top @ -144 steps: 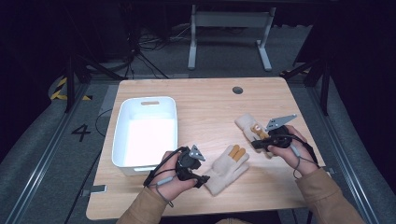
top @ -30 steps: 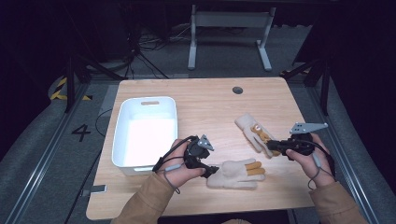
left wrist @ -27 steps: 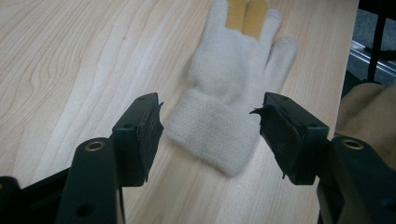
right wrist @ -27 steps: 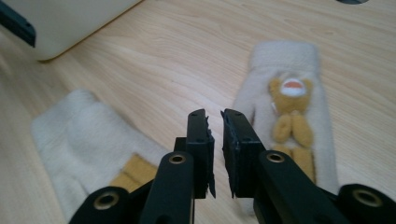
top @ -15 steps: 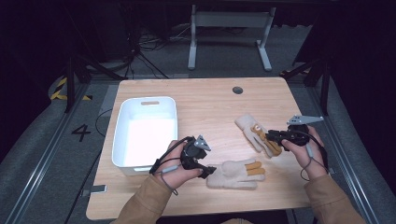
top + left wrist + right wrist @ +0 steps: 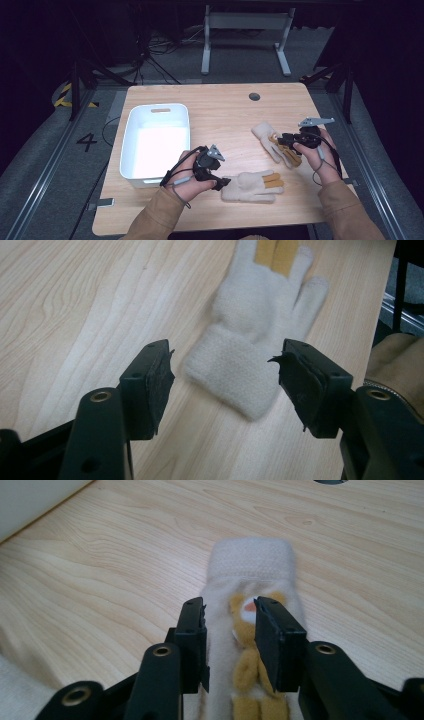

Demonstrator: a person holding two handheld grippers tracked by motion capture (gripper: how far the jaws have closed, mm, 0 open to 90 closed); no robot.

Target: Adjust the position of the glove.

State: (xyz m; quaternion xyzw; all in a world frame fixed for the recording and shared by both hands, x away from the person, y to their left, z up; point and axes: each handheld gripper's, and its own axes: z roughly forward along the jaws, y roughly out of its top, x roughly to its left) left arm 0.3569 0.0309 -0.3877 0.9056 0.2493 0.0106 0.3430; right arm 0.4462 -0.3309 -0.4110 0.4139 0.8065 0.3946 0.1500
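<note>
On the pale wooden table (image 6: 220, 112), the cream fleece glove near the front edge (image 6: 252, 186) lies flat, its cuff turned toward the left gripper (image 6: 220, 181) and its fingers pointing to the person's right. Seen along the left gripper view, that glove's folded cuff (image 6: 235, 377) sits just ahead of the gap between the two black jaws, which stand wide apart with nothing between them. Two mustard-yellow fingers sit among the cream ones at the far end of the glove.

Over on the right, the second cream fleece glove (image 6: 274, 141) lies at a slant, cuff toward the middle of the table, its yellow-brown fingers at the right gripper (image 6: 281, 140). In the right gripper view the jaws are drawn in narrow, either side of the small yellow-brown bear figure (image 6: 248, 645) on the glove; the pads look close to the fleece, but whether they pinch it I cannot tell. The glove's cuff (image 6: 252, 560) lies beyond the jaw tips.

The white rectangular plastic bin (image 6: 156, 140) stands at the left of the table, just beside the left hand (image 6: 187, 175).
</note>
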